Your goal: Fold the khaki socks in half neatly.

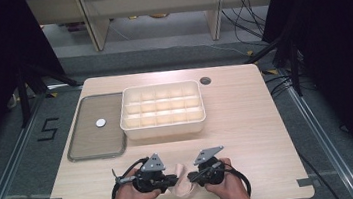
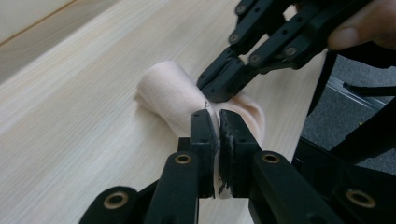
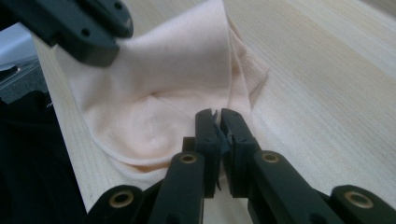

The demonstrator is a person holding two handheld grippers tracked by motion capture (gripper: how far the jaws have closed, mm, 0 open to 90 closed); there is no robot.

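Both tongs clamped on a pale cloth; beyond, an empty compartment box beside a tray with one white disc.

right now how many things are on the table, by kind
cloth: 1
compartment box: 1
flat tray: 1
white disc: 1
total: 4

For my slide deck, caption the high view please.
Two hand-held tools, left and right, pinch a pale peach cloth near a compartment tray.
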